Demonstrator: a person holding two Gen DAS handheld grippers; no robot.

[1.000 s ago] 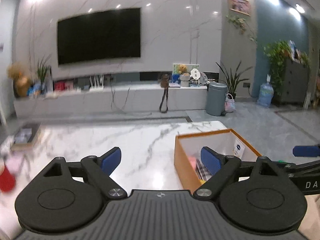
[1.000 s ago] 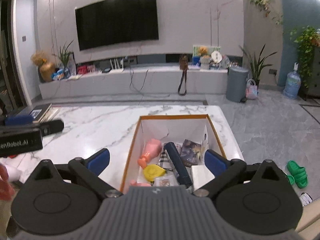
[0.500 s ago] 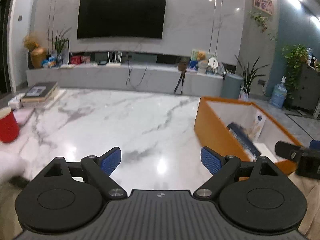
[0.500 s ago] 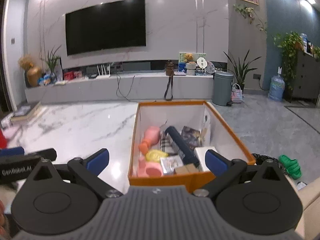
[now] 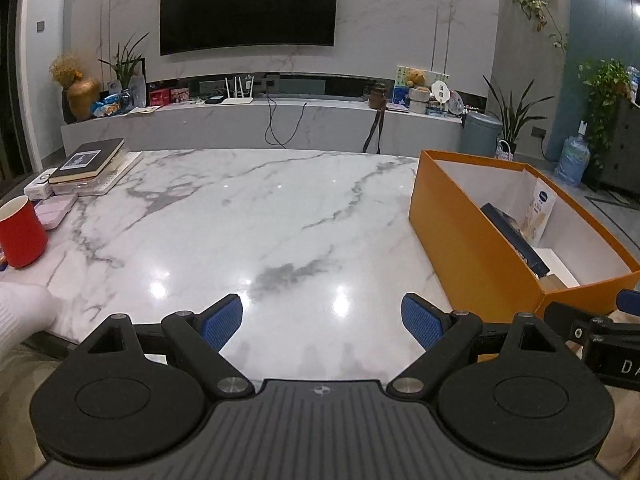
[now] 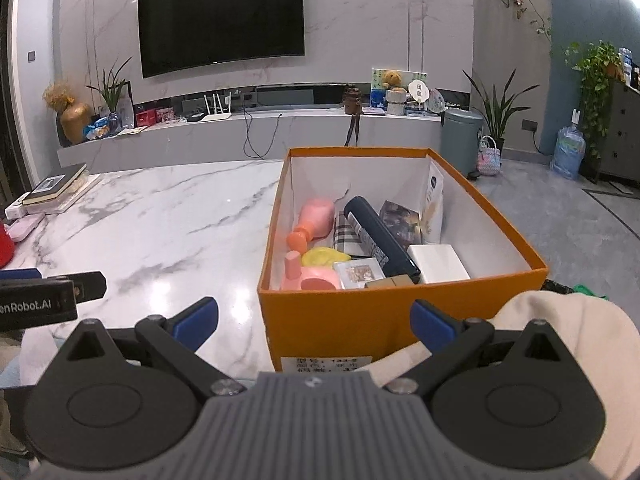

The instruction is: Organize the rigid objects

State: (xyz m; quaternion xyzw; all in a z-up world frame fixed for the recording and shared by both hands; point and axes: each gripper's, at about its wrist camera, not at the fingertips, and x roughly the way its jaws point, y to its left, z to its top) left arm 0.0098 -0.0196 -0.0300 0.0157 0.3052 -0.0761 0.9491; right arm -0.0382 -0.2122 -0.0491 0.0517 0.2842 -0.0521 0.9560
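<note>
A: Both claws wide, nothing held. Left claw (image 5: 322,318) over bare table (image 5: 256,216); right claw (image 6: 314,320) at near wall of orange box (image 6: 340,312).

B: Items? Pink bottle (image 6: 314,220), dark tube (image 6: 378,236), white block (image 6: 438,262), all inside the box.

A: Prob pick one next. Drop right claw straight in, avoid the rim, grip the tube across its width.

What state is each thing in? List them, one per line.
Left gripper: open, empty.
Right gripper: open, empty.
Orange box: lidless, holding items.
Pink bottle: lying down in box.
Red cup: upright.
Television: off.
</note>
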